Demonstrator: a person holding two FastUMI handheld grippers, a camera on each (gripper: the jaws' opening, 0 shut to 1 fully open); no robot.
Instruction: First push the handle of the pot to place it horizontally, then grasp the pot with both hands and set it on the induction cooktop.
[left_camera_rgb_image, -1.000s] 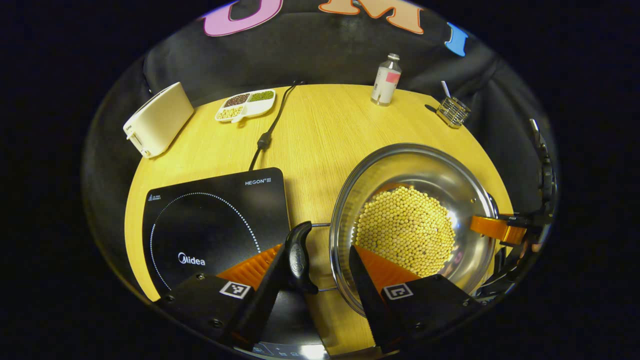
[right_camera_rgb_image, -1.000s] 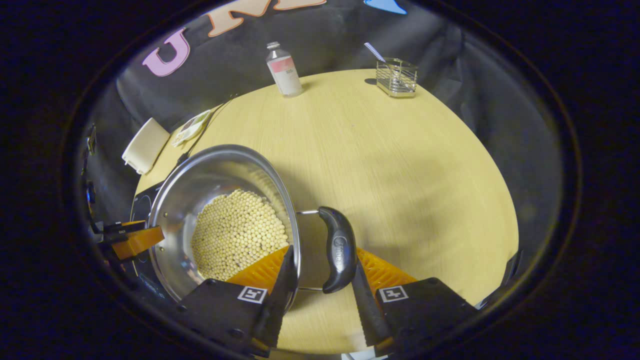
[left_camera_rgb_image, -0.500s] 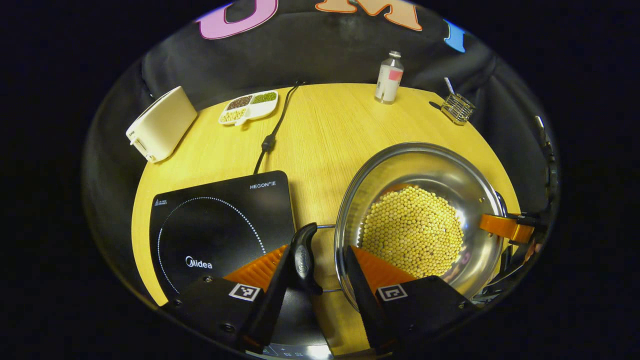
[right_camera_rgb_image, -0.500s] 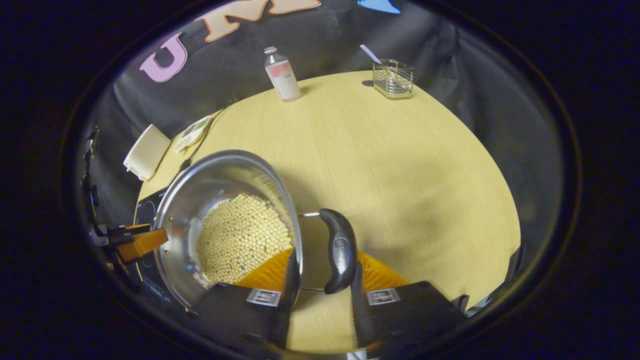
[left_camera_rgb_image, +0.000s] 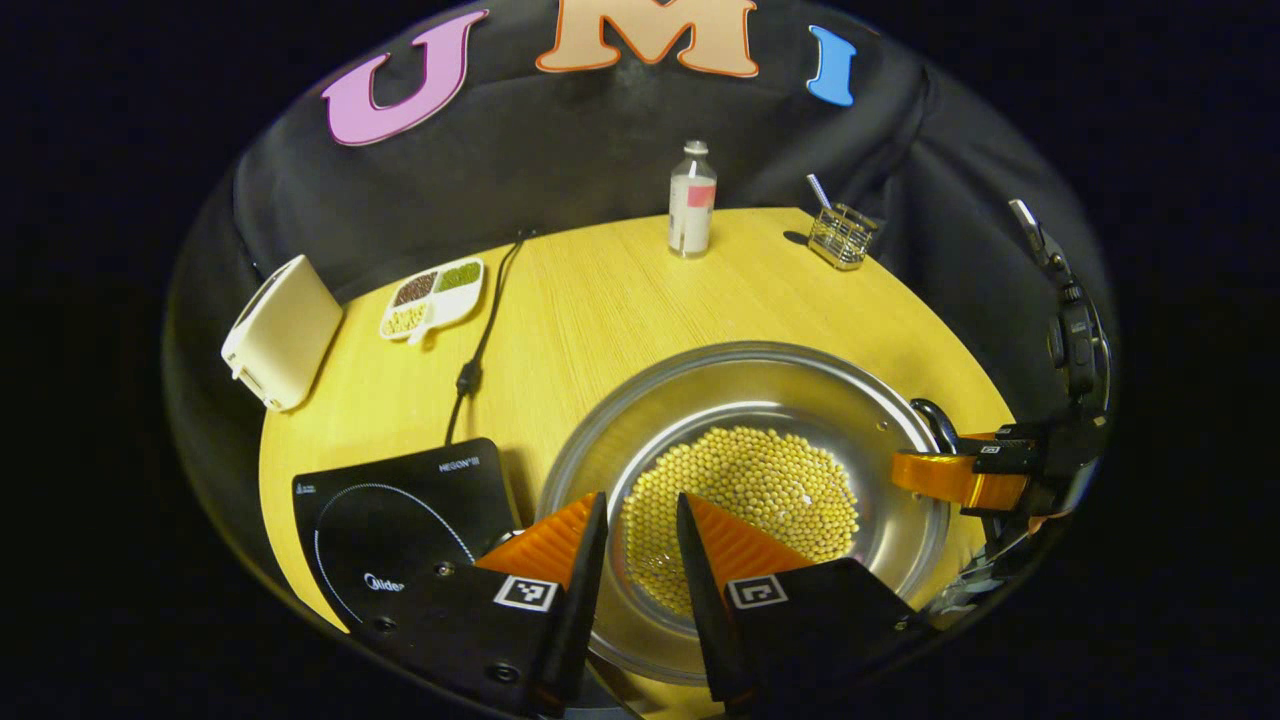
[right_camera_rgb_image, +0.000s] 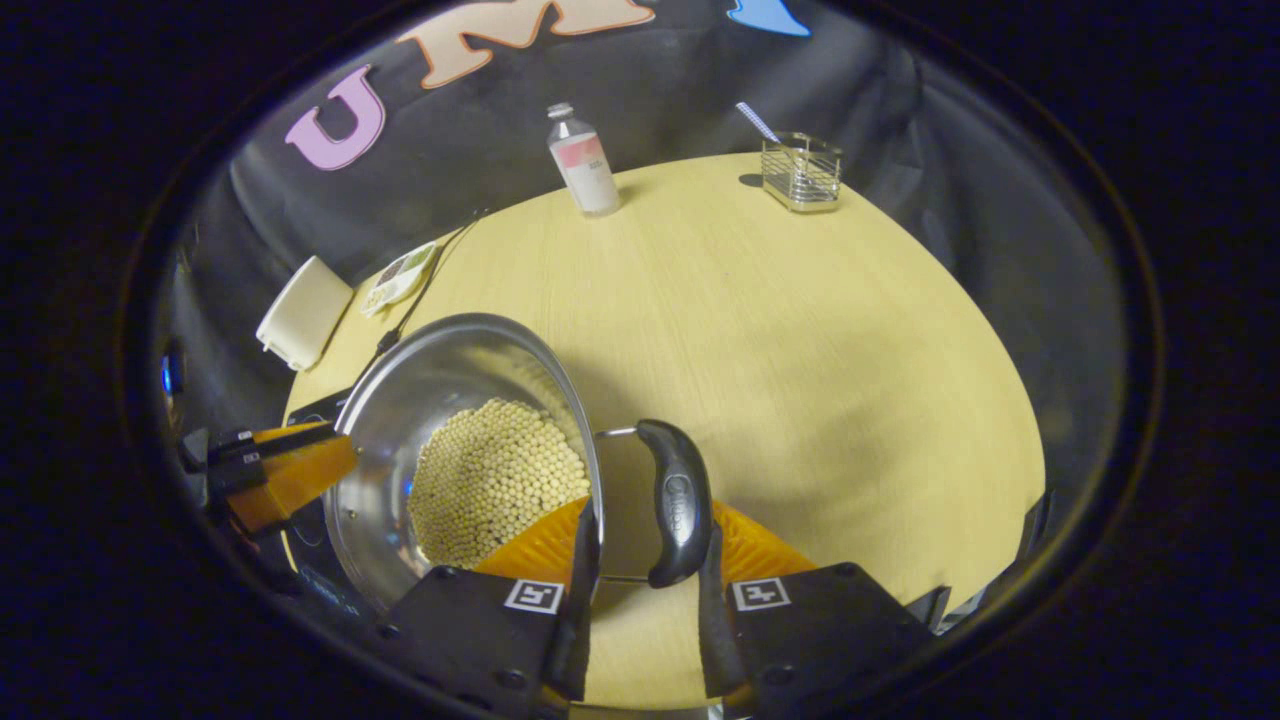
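Note:
A steel pot (left_camera_rgb_image: 880, 400) of yellow beans (left_camera_rgb_image: 750, 480) stands on the round table, right of the black induction cooktop (left_camera_rgb_image: 390, 510). My left gripper (left_camera_rgb_image: 642, 500) reaches over the pot's near rim with its fingers drawn close, beans showing in the gap. The near handle is hidden under it. In the right gripper view, my right gripper (right_camera_rgb_image: 647, 515) is shut on the black handle (right_camera_rgb_image: 678, 500), one finger inside the pot (right_camera_rgb_image: 440, 380) at the rim and one outside the grip. A finger of the left gripper (right_camera_rgb_image: 300, 475) touches the far rim.
A white toaster-like box (left_camera_rgb_image: 280, 330), a divided dish of grains (left_camera_rgb_image: 432, 298) and the cooktop's cable (left_camera_rgb_image: 480, 330) lie at the back left. A bottle (left_camera_rgb_image: 692, 200) and a wire rack (left_camera_rgb_image: 842, 235) stand at the back. The wooden table (right_camera_rgb_image: 800, 350) is bare to the pot's right.
The left gripper has risen, tilted up and swung over the pot, its fingers narrowing and the near handle passing out of sight. The right gripper has closed slightly on its handle.

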